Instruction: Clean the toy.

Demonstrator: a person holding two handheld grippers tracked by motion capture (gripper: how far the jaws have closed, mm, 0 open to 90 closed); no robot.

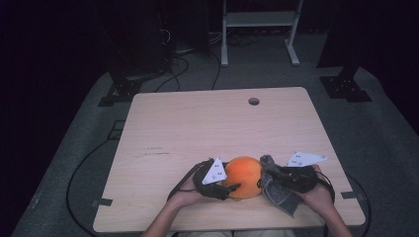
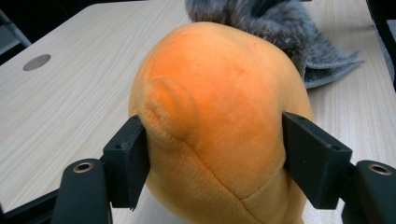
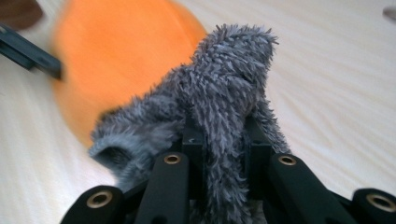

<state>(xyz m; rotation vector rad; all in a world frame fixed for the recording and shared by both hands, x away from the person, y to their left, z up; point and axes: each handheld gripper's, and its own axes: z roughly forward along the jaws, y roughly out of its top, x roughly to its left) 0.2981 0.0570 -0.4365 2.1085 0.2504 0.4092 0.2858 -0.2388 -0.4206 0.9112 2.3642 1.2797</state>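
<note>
One pale wood table [image 1: 188, 128] — grey carpet [image 1: 385, 133]; dark room.

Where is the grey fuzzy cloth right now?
In the high view the grey fuzzy cloth lies near the table's front right edge, against the orange plush ball, pinched in the right tongs.

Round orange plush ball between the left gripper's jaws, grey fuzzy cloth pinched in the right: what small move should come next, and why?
Probably bring the grey fuzzy cloth, clamped in the right gripper, against the round orange plush ball. The left gripper brackets the ball with its pads at the ball's sides, and the cloth already lies beside it.
</note>
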